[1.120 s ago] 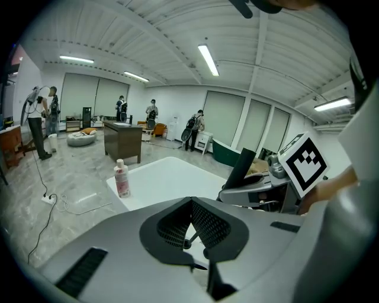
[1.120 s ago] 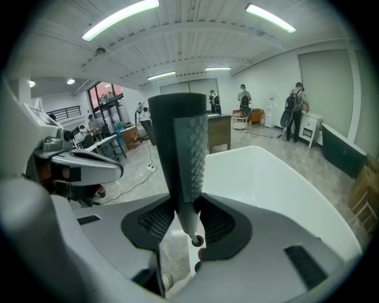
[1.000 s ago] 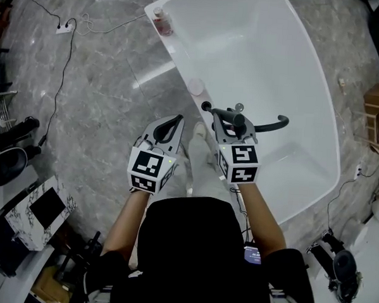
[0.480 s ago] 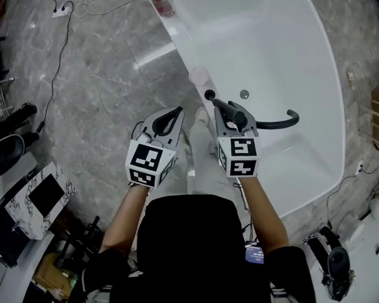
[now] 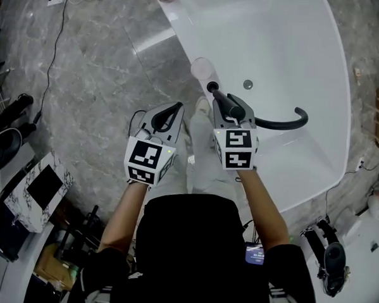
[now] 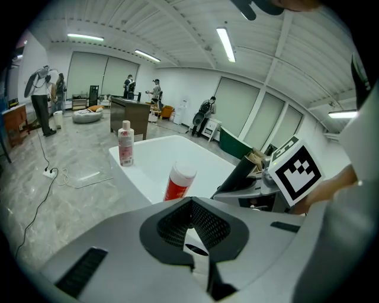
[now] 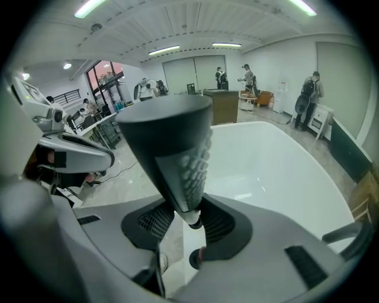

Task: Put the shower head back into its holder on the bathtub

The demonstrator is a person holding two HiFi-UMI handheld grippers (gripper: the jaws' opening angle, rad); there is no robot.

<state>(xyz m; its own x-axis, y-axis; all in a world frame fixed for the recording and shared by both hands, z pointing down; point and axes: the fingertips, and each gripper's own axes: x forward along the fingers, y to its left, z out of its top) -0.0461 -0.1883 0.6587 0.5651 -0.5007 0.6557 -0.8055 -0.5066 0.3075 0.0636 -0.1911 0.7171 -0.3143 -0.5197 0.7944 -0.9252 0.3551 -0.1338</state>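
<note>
The right gripper is clamped on the shower head — its pads press from both sides at the narrow end, w/ a small pale tip poking out just below the grip. The head is a dark cone. Its long axis runs approx. in line with the gripper's jaws: narrow end near, at the gripper, and wide flat end leading away to the far left. That wide end aims at the holder, a dark ring on the near-left rim of the bathtub. It sits right by the ring, but whether the two touch I can't tell. The nubbed spray face is turned right, i.e. toward the inside of the tub. A dark hose comes out by the gripper on the right and curves across over the white basin, curling back at its right end.

Just beyond the holder, on the same rim, stands a red bottle w/ a pale cap.

The left gripper hangs left of the right one, near it but apart, over the grey marble floor just outside the tub rim. Its jaws are together at the tips and nothing's between them — it holds no part of the shower head or hose. It points away toward the rim.
</note>
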